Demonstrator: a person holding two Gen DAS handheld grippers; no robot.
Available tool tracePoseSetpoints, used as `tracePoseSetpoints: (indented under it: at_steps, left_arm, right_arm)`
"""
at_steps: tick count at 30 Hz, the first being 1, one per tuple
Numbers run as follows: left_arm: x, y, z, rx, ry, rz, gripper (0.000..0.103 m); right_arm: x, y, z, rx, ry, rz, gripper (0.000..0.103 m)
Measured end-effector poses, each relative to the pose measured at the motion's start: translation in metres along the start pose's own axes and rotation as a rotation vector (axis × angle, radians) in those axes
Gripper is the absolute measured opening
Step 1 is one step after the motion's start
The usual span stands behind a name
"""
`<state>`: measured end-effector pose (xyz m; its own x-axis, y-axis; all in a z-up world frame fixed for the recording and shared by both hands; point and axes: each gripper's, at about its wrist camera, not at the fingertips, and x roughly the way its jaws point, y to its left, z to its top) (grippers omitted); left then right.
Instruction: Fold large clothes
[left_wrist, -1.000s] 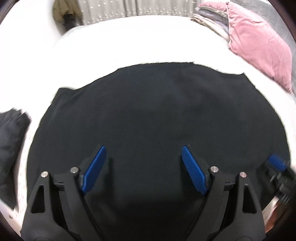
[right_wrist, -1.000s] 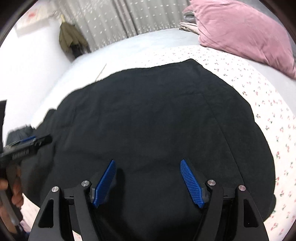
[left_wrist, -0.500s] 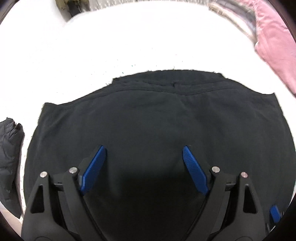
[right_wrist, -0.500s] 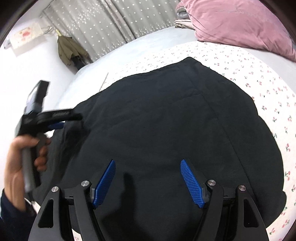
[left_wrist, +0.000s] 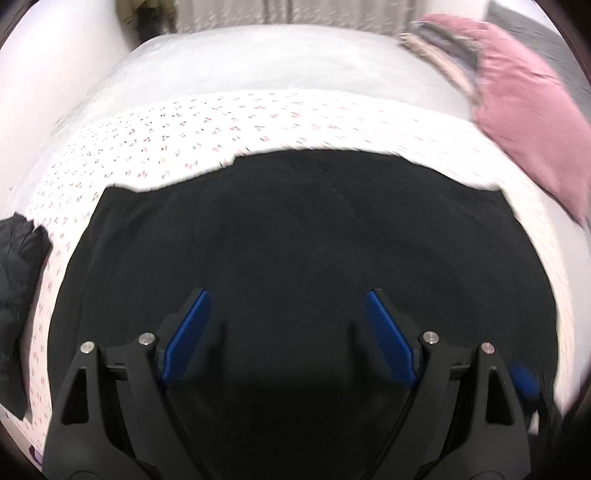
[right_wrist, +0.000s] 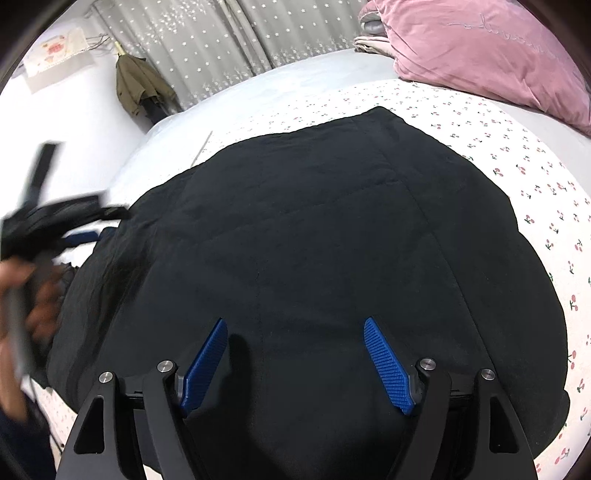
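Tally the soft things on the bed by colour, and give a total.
Black: 2, the large black garment spread flat and a smaller black garment at the bed's left edge.
Pink: 1, the pillow.
Beige-grey: 1, a folded pile beside the pillow.
Total: 4

- Left gripper (left_wrist: 286, 314): blue-padded fingers spread wide, empty, poised above the black garment (left_wrist: 314, 240).
- Right gripper (right_wrist: 295, 347): fingers likewise parted, empty, over the same garment.
- Left hand (right_wrist: 26, 302): blurred, gripping its handle at the garment's left edge.
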<state>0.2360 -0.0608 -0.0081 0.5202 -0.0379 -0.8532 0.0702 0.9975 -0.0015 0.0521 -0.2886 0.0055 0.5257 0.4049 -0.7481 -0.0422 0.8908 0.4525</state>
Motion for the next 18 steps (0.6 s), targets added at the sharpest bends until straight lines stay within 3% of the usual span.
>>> tracePoseSetpoints:
  at_steps: [2,5,7,11,15,18]
  left_arm:
    - [-0.025,-0.005,-0.04,0.024,-0.024,-0.041,0.086]
    - [-0.031,-0.009,-0.085,0.048,-0.015,-0.08,0.086]
    - [-0.018,-0.019,-0.112,0.101,0.002,-0.036,0.087]
    - [0.01,-0.012,-0.122,0.071,-0.027,0.028,0.099]
    - [0.012,-0.008,-0.117,0.05,-0.04,0.026,0.1]
    - [0.008,-0.013,-0.121,0.061,-0.068,0.038,0.1]
  right_arm:
    - [0.001,0.002,0.0,-0.005,0.0,-0.01,0.078]
    - [0.003,0.004,0.0,-0.018,-0.001,-0.029,0.079]
    - [0.004,0.007,-0.001,-0.028,-0.003,-0.04,0.08]
    - [0.008,0.009,-0.003,-0.052,-0.006,-0.061,0.081]
    - [0.001,0.011,-0.006,-0.076,-0.032,-0.096,0.081]
    - [-0.032,-0.005,-0.011,-0.016,-0.115,-0.078,0.081]
